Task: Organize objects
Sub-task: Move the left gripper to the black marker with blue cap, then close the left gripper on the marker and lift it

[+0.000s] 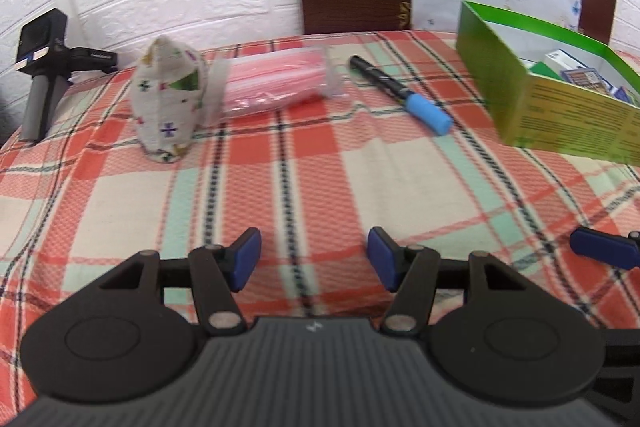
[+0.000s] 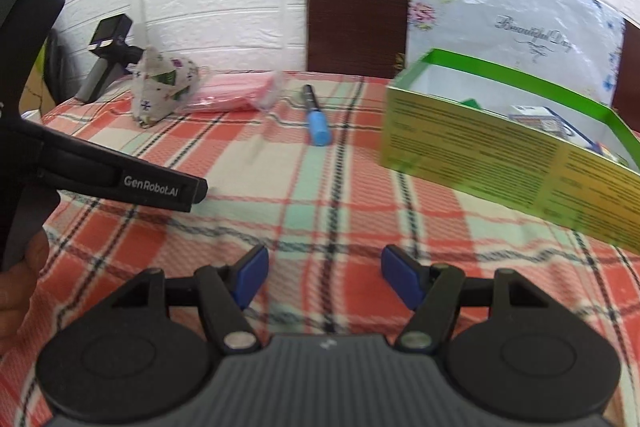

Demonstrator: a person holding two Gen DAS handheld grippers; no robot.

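A black marker with a blue cap (image 1: 401,95) lies on the plaid bench, far and right of the left gripper (image 1: 314,259), long axis angled toward the green box (image 1: 520,95). The right gripper (image 2: 325,277) looks nearer. Both grippers' fingers are spread, empty.

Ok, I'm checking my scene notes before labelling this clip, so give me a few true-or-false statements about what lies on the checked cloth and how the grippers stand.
1. The black marker with the blue cap lies inside the green cardboard box. False: it lies on the cloth, left of the box.
2. The left gripper is open and empty. True.
3. The right gripper grips the pink packet. False: it is open, empty.
4. The patterned fabric pouch stands beside the pink packet. True.
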